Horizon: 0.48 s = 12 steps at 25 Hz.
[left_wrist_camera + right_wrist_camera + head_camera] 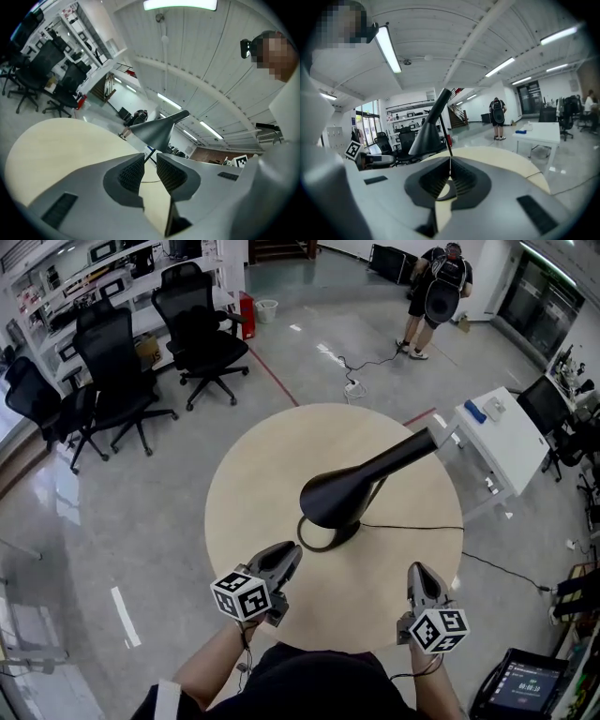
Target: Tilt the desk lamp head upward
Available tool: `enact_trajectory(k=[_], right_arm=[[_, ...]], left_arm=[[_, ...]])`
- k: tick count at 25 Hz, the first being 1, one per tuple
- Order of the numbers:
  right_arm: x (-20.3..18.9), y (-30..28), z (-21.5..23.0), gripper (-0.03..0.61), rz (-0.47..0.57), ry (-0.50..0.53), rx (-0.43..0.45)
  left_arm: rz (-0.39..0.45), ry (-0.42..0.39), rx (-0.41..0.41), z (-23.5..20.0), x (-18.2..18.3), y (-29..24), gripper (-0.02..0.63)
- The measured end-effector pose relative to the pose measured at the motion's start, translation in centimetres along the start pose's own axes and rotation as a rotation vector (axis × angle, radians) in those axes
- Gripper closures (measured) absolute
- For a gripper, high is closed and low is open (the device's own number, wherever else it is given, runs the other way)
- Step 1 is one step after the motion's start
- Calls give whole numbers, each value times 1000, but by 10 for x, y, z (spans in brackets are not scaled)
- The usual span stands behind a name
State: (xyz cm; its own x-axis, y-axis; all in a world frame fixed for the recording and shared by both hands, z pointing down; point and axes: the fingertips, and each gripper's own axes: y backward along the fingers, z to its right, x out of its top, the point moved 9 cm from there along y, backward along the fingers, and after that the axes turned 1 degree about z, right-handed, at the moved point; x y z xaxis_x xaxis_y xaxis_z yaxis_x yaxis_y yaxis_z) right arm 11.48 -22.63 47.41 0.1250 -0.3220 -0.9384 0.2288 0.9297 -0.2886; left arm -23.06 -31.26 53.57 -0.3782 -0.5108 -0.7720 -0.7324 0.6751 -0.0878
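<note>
**Hand-held gripper state.** The left hand-held gripper (287,557) is closed. Only a narrow slit shows between its pads (131,173), and nothing sits in that slit. The right hand-held gripper (419,572) is fully closed, pad against pad, and holds nothing. Both are level over the near edge of the bench (246,486), the left toward the near-left edge and the right toward the near-right edge. Neither touches the lamp.

**Location of the work item.** The desk lamp stands near the middle of the round bench. Its ring-shaped base (317,540) rests flat on the surface. The lamp head (339,495) is a black cone whose wide mouth overhangs the base. It tapers into a long neck (408,450) that runs toward the far-right edge. A thin cable (412,527) leaves the base and crosses to the right edge.

**Handling.** The head appears to be a rigid, smooth shell, so expect little give and a slippery finish on the flared section. The base looks small and may be light, so it could slide or lift if the joint is stiff.

**Grip point.** Take hold on the narrow neck, where the jaws can span the section. Alternatively, push up under the rim of the cone with closed jaws. Steady the base with the other hand-held gripper.
</note>
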Motion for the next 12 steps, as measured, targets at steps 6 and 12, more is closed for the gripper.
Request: enact_trajectory(k=[6,12], right_arm=[[66,-23,17,574,141,54,27],[122,-61,21,574,190,91,106]], left_arm=[[42,-7,10,4,18,-14,549],[67,-59,71,19,33,-21,549]])
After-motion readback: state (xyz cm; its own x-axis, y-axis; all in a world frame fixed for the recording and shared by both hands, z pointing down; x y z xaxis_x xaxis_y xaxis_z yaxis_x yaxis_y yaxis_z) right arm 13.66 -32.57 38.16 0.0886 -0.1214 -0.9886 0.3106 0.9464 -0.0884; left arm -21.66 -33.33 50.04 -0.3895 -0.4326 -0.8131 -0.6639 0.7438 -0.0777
